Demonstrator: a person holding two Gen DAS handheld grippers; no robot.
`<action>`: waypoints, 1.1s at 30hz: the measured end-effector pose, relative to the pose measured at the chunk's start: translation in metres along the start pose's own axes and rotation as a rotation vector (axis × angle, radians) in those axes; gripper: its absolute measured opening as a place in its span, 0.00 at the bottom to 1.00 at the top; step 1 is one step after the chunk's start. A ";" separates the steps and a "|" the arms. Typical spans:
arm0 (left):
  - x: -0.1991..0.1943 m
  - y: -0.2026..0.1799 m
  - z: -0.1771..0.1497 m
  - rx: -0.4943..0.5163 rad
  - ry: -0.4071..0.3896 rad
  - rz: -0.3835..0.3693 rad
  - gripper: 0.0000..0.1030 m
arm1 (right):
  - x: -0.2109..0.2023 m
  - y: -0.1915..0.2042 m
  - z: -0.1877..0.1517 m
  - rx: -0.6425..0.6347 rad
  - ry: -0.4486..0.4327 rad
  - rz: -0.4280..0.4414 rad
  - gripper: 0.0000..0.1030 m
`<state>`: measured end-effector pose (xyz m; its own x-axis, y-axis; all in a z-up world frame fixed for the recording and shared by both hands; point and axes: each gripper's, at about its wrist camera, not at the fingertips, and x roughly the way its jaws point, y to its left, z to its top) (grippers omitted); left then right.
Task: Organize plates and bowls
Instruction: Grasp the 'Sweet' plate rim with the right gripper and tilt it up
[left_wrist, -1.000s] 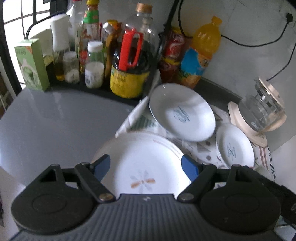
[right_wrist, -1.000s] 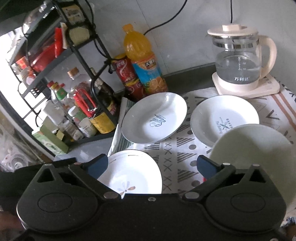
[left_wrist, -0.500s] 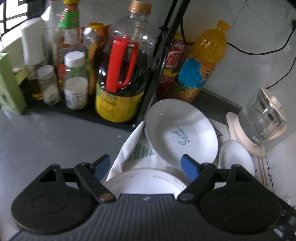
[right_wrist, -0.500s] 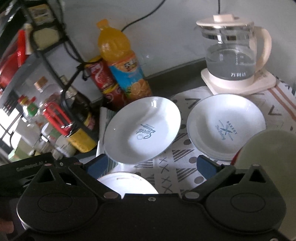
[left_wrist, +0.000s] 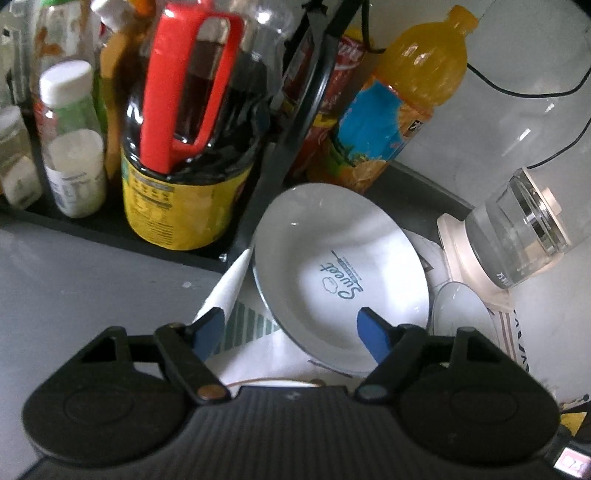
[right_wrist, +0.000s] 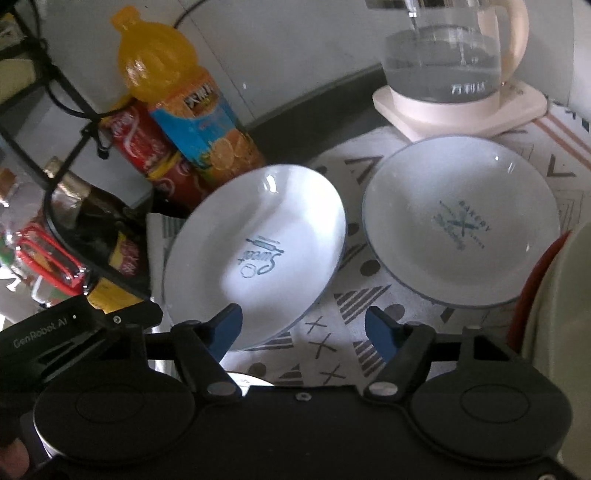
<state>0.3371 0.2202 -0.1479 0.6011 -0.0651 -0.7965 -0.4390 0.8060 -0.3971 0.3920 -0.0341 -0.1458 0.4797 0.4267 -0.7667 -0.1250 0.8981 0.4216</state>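
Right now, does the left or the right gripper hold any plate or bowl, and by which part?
Nothing is held. The left gripper is open in front of the Sweet plate, and the right gripper is open above the patterned cloth.

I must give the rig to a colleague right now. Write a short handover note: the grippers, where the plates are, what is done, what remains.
Left gripper: open, empty, pointing at the near rim of the Sweet plate.
Right gripper: open, empty, over the patterned cloth between the plates.
Sweet plate: on the cloth beside the bottles; one edge looks raised.
Bakery plate: on the cloth in front of the kettle.
A third plate shows only as a rim under the grippers.
Pale green dish: at the right edge, partly out of view.
Done: nothing stacked yet.
Left: probably grasp the Sweet plate first, then stack the others.
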 end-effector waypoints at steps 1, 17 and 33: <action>0.003 0.001 0.001 0.000 0.004 -0.007 0.72 | 0.004 0.000 0.000 0.008 0.008 -0.001 0.68; 0.060 0.009 0.007 -0.017 0.097 -0.015 0.37 | 0.060 0.003 0.001 0.098 0.075 0.034 0.33; 0.069 0.012 0.002 -0.040 0.080 -0.018 0.23 | 0.049 0.001 0.000 0.104 0.036 0.006 0.13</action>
<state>0.3749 0.2269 -0.2067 0.5542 -0.1273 -0.8226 -0.4558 0.7805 -0.4278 0.4151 -0.0125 -0.1836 0.4471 0.4375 -0.7802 -0.0365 0.8805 0.4727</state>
